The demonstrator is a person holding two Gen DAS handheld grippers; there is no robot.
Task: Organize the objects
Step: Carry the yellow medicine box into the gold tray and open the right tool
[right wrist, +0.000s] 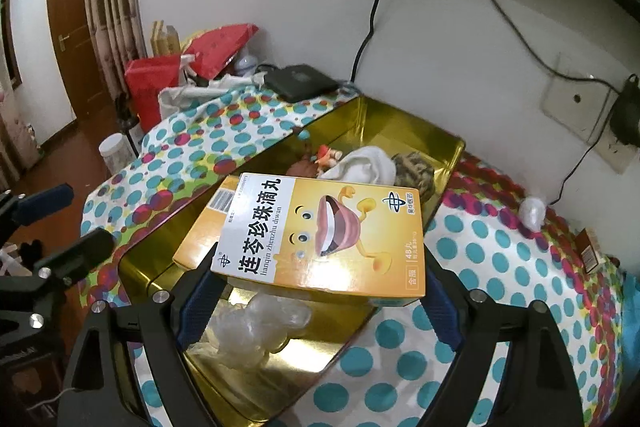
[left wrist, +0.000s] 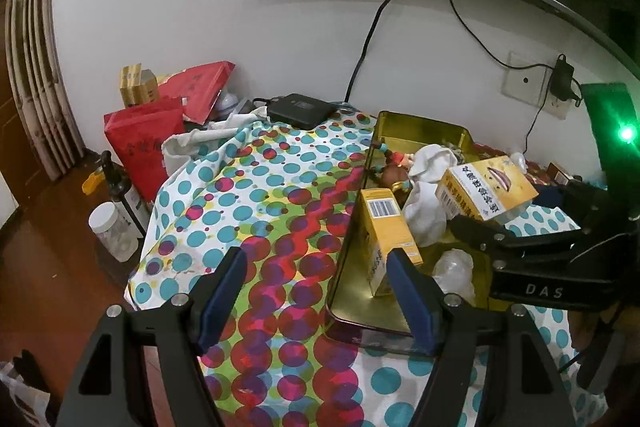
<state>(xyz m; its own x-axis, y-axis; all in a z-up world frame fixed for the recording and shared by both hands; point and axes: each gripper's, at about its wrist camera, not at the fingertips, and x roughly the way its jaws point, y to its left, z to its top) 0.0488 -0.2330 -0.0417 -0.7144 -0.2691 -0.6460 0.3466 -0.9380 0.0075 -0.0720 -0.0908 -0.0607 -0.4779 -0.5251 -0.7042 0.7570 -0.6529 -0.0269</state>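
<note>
My right gripper [right wrist: 320, 291] is shut on a yellow medicine box [right wrist: 324, 239] and holds it above a gold tin tray [right wrist: 420, 131]; the box also shows in the left wrist view [left wrist: 486, 189]. In the tray lie another yellow box [left wrist: 386, 227] standing on edge, white cloths [left wrist: 426, 187], a small figurine [right wrist: 326, 155], a mottled ball [right wrist: 414, 171] and crumpled clear plastic [right wrist: 256, 327]. My left gripper [left wrist: 316, 291] is open and empty over the spotted cloth, at the tray's left wall. The right gripper's body [left wrist: 552, 255] shows in the left wrist view.
The tray [left wrist: 348, 239] sits on a table covered by a spotted cloth [left wrist: 256, 195]. A black box [left wrist: 300, 109], red bags [left wrist: 144, 139] and cartons stand at the back left. A bottle [left wrist: 120, 187] and jar [left wrist: 112, 231] stand off the table's left. Cables hang down the wall from a screen.
</note>
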